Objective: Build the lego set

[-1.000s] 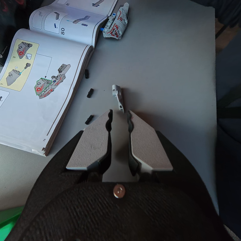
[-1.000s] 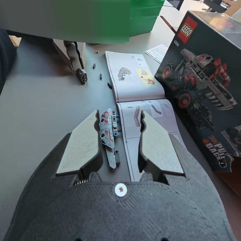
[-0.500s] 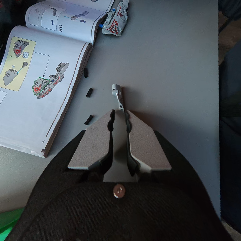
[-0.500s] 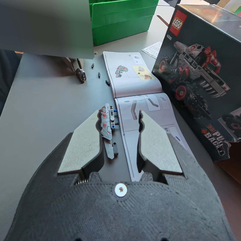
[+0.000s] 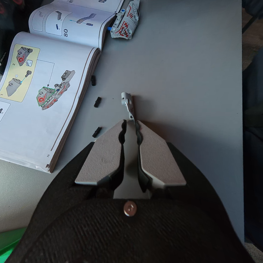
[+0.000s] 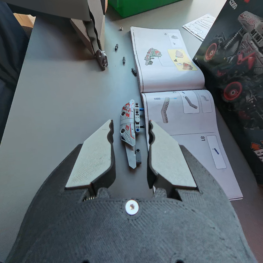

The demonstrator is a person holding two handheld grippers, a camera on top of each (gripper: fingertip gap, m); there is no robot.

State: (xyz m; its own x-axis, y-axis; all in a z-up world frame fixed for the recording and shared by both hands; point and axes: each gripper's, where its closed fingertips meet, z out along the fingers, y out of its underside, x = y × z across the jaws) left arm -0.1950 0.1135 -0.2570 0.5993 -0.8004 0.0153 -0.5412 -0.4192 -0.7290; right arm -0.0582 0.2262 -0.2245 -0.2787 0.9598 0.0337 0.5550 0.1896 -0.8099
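Building is only part-way along, judging by the loose parts on the grey worktop [image 5: 177,68]. One sub-assembly exists: a grey panel section with red decals [image 6: 128,125], with blue and black pins sticking out of its side, lying flat just beside the open instruction booklet [image 5: 47,99]. The right gripper [image 6: 130,126] hovers over it with jaws spread wide, one either side, not touching it. The left gripper [image 5: 130,123] has its jaws nearly closed on the edge of a small grey wedge panel [image 5: 128,106] standing on the worktop; whether they actually pinch it I cannot tell. Three black pins [image 5: 97,102] lie unused between that panel and the booklet. Joining the wedge panel to the section looks not yet done, with most of the truck pictured on the box [image 6: 234,59] left to build.
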